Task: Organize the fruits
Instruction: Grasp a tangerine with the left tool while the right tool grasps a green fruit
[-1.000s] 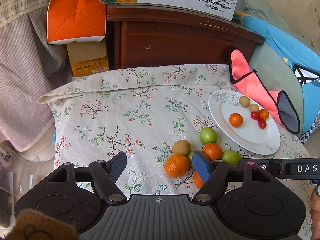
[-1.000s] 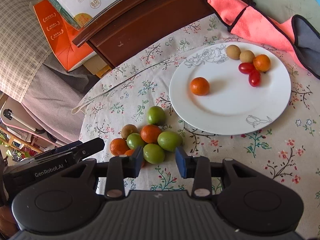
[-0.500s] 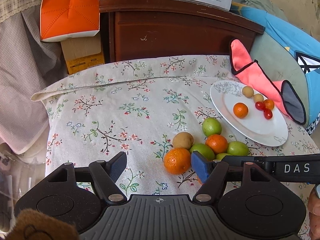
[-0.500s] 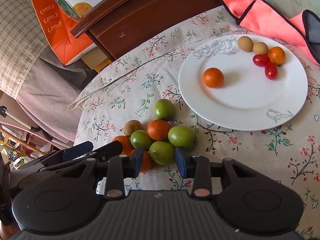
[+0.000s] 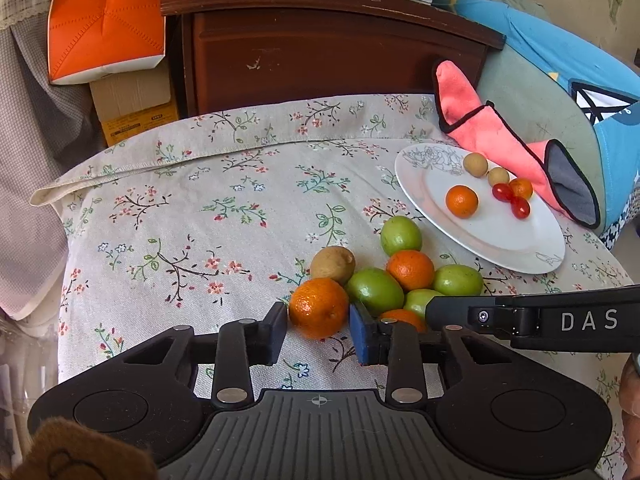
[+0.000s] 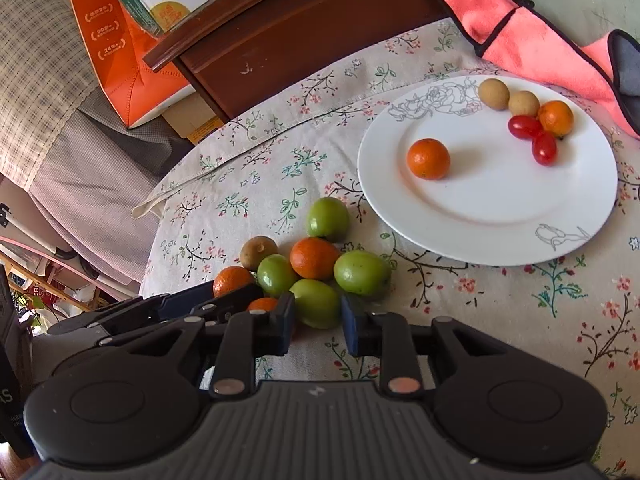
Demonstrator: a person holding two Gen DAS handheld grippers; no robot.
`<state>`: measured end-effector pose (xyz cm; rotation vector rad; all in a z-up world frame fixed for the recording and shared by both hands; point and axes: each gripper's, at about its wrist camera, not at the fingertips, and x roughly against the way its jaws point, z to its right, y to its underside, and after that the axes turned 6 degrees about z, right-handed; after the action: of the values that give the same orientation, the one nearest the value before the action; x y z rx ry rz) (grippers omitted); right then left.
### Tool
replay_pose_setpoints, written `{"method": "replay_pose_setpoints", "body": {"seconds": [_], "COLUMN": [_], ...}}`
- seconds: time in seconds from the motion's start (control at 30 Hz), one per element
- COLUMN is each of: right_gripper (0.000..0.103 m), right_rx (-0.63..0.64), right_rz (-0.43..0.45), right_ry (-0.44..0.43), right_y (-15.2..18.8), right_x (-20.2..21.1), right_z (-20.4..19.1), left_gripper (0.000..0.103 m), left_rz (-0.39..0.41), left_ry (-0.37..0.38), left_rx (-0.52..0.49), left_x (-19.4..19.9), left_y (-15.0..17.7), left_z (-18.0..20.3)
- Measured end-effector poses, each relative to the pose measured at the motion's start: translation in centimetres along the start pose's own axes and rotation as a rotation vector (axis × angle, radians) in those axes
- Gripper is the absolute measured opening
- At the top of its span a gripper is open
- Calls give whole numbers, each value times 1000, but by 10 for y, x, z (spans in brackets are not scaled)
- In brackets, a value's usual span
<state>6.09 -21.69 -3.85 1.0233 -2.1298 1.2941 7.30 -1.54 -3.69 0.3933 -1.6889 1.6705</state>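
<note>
A pile of fruit lies on the floral cloth: several green fruits, oranges and a brown kiwi (image 5: 332,265). My left gripper (image 5: 318,320) is open with its fingers on either side of the nearest orange (image 5: 319,307), close to it. My right gripper (image 6: 318,316) is open with its fingers on either side of a green fruit (image 6: 316,302). A white plate (image 6: 492,236) holds an orange (image 6: 428,159), two brown fruits, a small orange and two cherry tomatoes (image 6: 534,136). The right gripper also shows in the left wrist view as a black bar at the right.
A pink and grey oven mitt (image 5: 500,140) lies behind the plate. A dark wooden cabinet (image 5: 320,48) stands at the table's far edge, with an orange box (image 5: 104,20) and a cardboard box to its left. Blue cushions are at the right.
Both grippers have moved forward to the fruit pile. The left fingers have narrowed around the nearest orange. The right fingers now flank a green fruit.
</note>
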Motion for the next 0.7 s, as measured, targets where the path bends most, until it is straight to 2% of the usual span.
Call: {"method": "replay_pose_setpoints", "body": {"seconds": [0.1,0.17,0.27,0.5,0.63,0.7], "right_gripper": [20,11,9,18,33,36], "right_rx": [9,28,20,-32,-71,-77], "right_rz": [-5,-2,-14,4,3,7], "right_ry": [-9,-11,-26,-35,-41,-45], "right_y": [-1,-1,-1,-1,-1,-2], "right_x": [2,5,5,-1,-7,-7], "right_z": [0,-1,0,2,2,1], "left_gripper": [29,29,30,36,37,37], "left_rz": [2,-1,-1,18,29,29], "left_ry": [3,7,7,-23,-26,-27], "left_rx": [-11,-2,6,23,29,32], "left_x": [2,3,3,-1,-3,-3], "left_y": [1,1,1,1,2,2], "left_z": [1,0,-2,-6,-9,-10]}}
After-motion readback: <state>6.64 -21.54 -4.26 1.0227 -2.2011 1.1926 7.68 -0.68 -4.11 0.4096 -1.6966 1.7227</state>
